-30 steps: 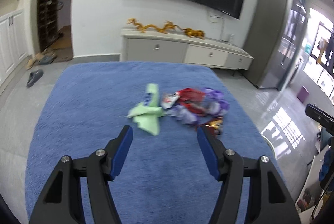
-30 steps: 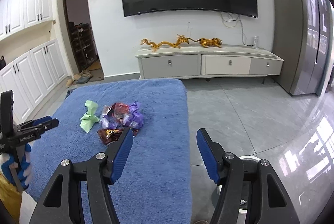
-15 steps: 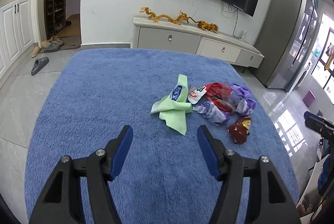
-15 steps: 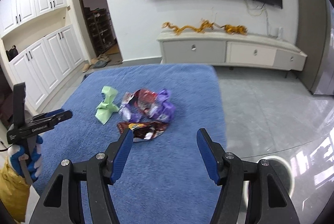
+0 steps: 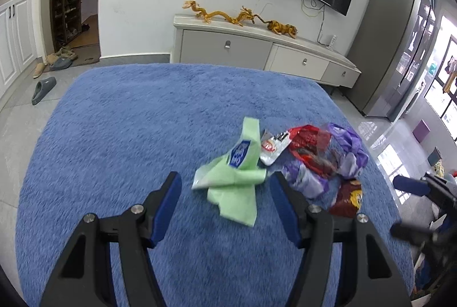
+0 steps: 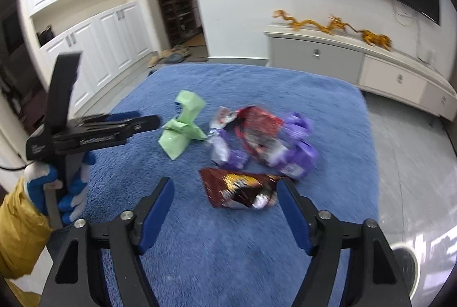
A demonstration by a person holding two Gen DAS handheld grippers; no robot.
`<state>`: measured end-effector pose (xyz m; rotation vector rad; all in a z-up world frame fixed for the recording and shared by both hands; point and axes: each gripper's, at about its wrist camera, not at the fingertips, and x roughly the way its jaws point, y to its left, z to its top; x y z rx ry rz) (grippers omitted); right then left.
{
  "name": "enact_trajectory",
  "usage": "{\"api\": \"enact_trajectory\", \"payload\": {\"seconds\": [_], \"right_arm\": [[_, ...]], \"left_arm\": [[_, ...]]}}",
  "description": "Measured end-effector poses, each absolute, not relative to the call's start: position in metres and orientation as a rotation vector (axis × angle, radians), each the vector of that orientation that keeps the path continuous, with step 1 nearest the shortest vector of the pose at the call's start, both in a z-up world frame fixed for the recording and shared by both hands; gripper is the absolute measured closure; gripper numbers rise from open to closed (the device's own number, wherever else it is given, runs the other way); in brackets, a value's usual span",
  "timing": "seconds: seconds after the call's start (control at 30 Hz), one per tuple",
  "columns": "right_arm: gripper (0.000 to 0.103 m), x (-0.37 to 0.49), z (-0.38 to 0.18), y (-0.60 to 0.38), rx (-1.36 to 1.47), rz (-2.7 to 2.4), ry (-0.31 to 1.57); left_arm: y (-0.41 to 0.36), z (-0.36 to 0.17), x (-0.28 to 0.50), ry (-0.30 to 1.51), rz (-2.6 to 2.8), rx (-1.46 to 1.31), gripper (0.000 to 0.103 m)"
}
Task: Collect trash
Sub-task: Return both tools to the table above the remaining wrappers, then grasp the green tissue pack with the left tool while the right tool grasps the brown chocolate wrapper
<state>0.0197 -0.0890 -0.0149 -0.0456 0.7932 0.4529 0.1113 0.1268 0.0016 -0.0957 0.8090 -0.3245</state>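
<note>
Lying bunched on the blue rug (image 5: pixel 114 135), the green wrapper (image 5: pixel 232 184) sits before the left gripper (image 5: pixel 225 204), whose jaws stand apart and empty. The right gripper (image 6: pixel 225 202) has its jaws opening, empty, around the brown snack bag (image 6: pixel 238 189), beside purple wrappers (image 6: pixel 297 152).

My right gripper (image 6: pixel 225 201) is opening its jaws above a crumpled dark-red foil snack wrapper (image 6: pixel 238 187) on the blue shaggy rug (image 6: pixel 328 95).
</note>
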Motion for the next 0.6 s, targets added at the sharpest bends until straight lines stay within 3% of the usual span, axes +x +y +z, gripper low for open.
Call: {"api": "enact_trajectory", "payload": {"seconds": [0.4,0.6], "right_arm": [[0.027,0.055,-0.058,-0.060,-0.200,0.508,0.847],[0.044,0.060,-0.072,-0.071,-0.228,0.473,0.844]], "left_arm": [[0.102,-0.029,0.158,0.866,-0.324,-0.069,0.041],[0.101,-0.036,0.162,0.875,-0.324,-0.063,0.041]]}}
